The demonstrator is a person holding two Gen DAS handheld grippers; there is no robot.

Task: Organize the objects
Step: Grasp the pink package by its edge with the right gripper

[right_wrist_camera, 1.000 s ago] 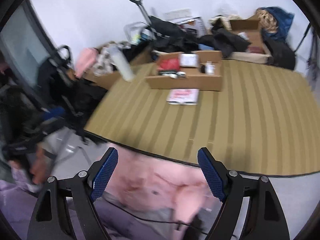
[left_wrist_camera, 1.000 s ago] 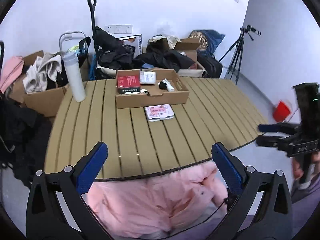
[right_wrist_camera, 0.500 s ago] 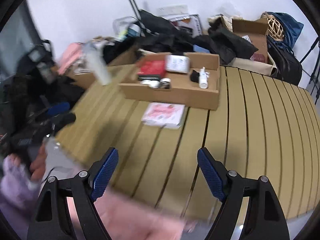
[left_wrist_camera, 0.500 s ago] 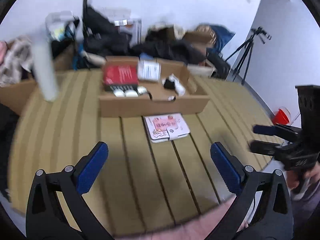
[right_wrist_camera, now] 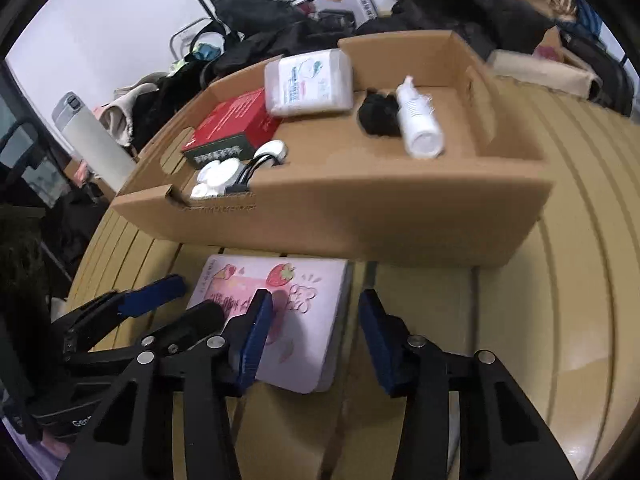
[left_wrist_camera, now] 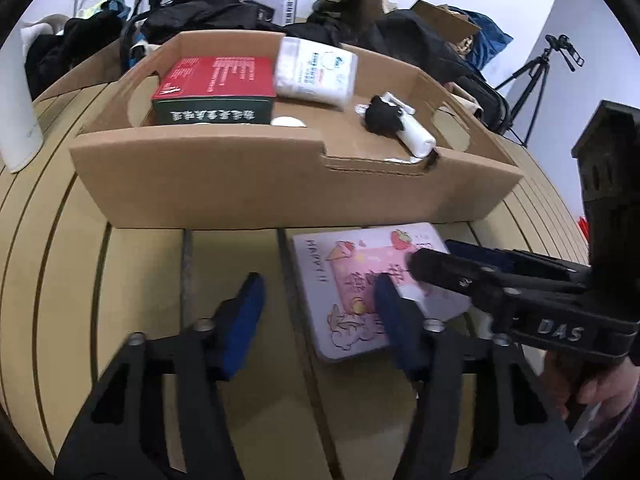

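Observation:
A flat pink case with strawberry drawings (left_wrist_camera: 352,280) (right_wrist_camera: 308,300) lies on the slatted table just in front of a cardboard tray (left_wrist_camera: 280,188) (right_wrist_camera: 360,224). My left gripper (left_wrist_camera: 320,316) hovers over its left edge, the right finger above the cover, jaws closing, pads not pressing on it. My right gripper (right_wrist_camera: 314,332) straddles the case's right edge, also closing, with no grip seen. Each gripper shows in the other's view: the right gripper (left_wrist_camera: 432,254) and the left gripper (right_wrist_camera: 192,296). The tray holds a red box (left_wrist_camera: 216,84), a white tissue pack (left_wrist_camera: 316,72) and a white bottle (left_wrist_camera: 416,136).
A white flask (left_wrist_camera: 16,100) (right_wrist_camera: 96,140) stands on the table left of the tray. Dark clothes, bags and boxes are piled behind the table. A tripod (left_wrist_camera: 540,76) stands at the far right. Small white round items and a cable (right_wrist_camera: 224,172) lie in the tray's front corner.
Both grippers have dropped from beyond the table's near edge down to the pink case by the tray. Both sets of jaws have narrowed a lot.

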